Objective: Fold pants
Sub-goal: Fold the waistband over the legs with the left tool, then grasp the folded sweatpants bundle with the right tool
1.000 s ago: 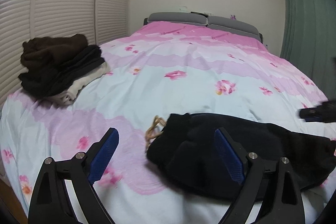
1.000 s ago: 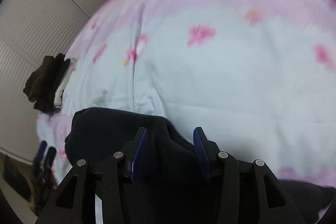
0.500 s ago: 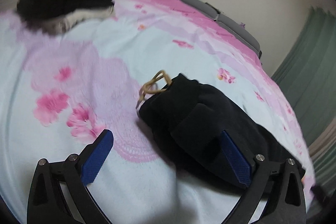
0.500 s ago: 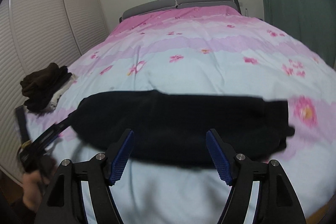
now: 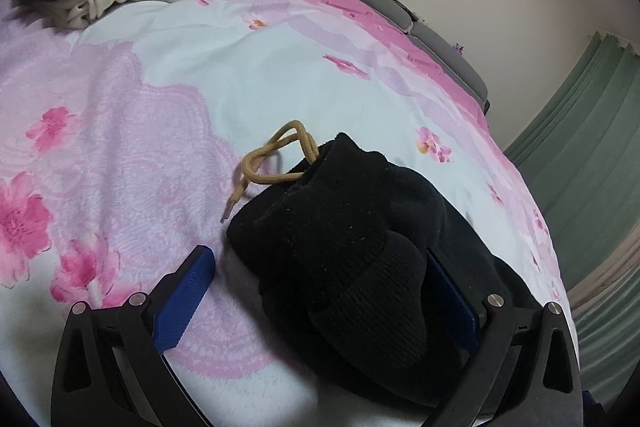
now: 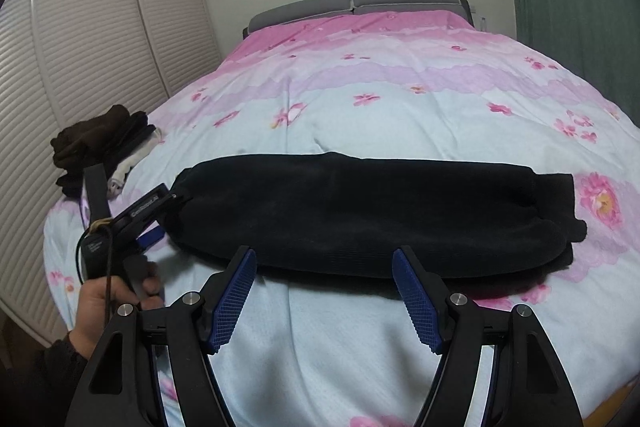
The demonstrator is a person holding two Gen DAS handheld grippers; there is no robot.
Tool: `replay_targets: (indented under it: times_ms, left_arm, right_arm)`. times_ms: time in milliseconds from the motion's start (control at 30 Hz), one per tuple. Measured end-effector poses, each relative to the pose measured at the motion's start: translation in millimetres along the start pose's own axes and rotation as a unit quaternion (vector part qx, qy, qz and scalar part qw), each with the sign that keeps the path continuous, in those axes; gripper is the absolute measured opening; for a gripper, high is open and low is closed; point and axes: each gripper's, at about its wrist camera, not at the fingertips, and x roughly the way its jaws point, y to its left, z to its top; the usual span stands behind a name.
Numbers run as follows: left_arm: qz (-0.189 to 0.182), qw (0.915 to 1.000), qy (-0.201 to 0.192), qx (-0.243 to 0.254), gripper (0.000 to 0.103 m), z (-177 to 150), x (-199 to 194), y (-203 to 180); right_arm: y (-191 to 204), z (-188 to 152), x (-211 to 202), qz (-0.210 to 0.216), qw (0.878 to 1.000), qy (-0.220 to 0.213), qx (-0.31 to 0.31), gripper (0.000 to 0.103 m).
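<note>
Across the bed, with its pink flowered cover, I see the black pants lying folded lengthwise in a long strip, waist end to my left. A pile of dark and pale clothes sits near the left edge, well apart from the pants. My left gripper stands wide open around the waist end — one pad on the cover, the other against the fabric. My right gripper hangs open just short of the strip. A tan drawstring loops out of the waistband.

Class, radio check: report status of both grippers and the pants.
Left gripper open, straddling pants end. Right gripper open, short of pants. Pants folded lengthwise on bed. Nothing in the way.
</note>
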Motion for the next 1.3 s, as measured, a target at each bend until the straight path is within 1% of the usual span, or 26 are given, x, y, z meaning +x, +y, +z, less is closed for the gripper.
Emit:
replay_targets:
  times_ms: [33, 67, 133, 200, 333, 467, 567, 700, 800, 867, 967, 1000, 1067, 1133, 1167, 1233, 1300]
  left_arm:
    - [-0.002, 1.0000, 0.000, 0.002, 0.100, 0, 1, -1]
    - [-0.011, 0.9999, 0.002, 0.002, 0.095, 1, 3, -2]
    - [-0.026, 0.9996, 0.013, 0.000, 0.068, 2, 6, -3]
    - [-0.034, 0.9993, 0.016, 0.001, 0.062, 0, 7, -3]
    - [-0.035, 0.9993, 0.010, 0.007, 0.057, -2, 4, -5]
    - [-0.031, 0.9994, 0.006, 0.014, 0.055, -2, 2, -7]
    - [-0.027, 0.9994, 0.001, 0.023, 0.051, -4, -1, -11]
    - [-0.013, 0.9987, -0.013, 0.047, 0.048, -4, -10, -21]
    - [-0.004, 0.9958, -0.040, 0.082, 0.046, -1, -26, -38]
    - [0.008, 0.9909, -0.063, 0.118, 0.046, 1, -38, -57]
    - [0.030, 0.9772, -0.099, 0.185, 0.046, 3, -59, -96]
    - [0.034, 0.9715, -0.111, 0.207, 0.046, 2, -65, -110]
    - [0.039, 0.9575, -0.135, 0.252, 0.046, -3, -78, -143]
    - [0.036, 0.9443, -0.153, 0.289, 0.046, -11, -88, -180]
    - [0.035, 0.9393, -0.159, 0.302, 0.046, -15, -90, -195]
    - [0.029, 0.9274, -0.170, 0.332, 0.046, -28, -94, -227]
    - [0.022, 0.9126, -0.180, 0.367, 0.045, -47, -92, -262]
  right_arm:
    - [0, -1, 1, 0.000, 1.000, 0.000, 0.001, 0.072]
    - [-1, -1, 3, 0.000, 1.000, 0.001, 0.003, 0.072]
    - [-4, -3, 5, 0.000, 1.000, 0.004, 0.010, 0.072]
    - [-8, -5, 6, -0.001, 1.000, 0.008, 0.021, 0.072]
    - [-16, -8, 6, -0.004, 0.999, 0.014, 0.037, 0.072]
    - [-23, -9, 3, -0.014, 0.999, 0.009, 0.040, 0.072]
    - [-32, -9, 0, -0.020, 0.998, 0.005, 0.056, 0.072]
    - [-47, -10, -4, -0.032, 0.996, -0.003, 0.088, 0.072]
    - [-57, -10, -6, -0.036, 0.994, -0.007, 0.105, 0.072]
    - [-63, -11, -10, -0.038, 0.993, -0.011, 0.114, 0.072]
    - [-74, -10, -18, -0.042, 0.991, -0.019, 0.125, 0.072]
    - [-80, -10, -23, -0.043, 0.990, -0.023, 0.131, 0.072]
    - [-93, -11, -36, -0.048, 0.988, -0.032, 0.143, 0.072]
    - [-105, -12, -48, -0.053, 0.986, -0.040, 0.155, 0.072]
    - [-114, -13, -55, -0.056, 0.984, -0.043, 0.161, 0.072]
    - [-132, -16, -68, -0.063, 0.981, -0.049, 0.179, 0.072]
    - [-153, -18, -80, -0.068, 0.975, -0.051, 0.204, 0.072]
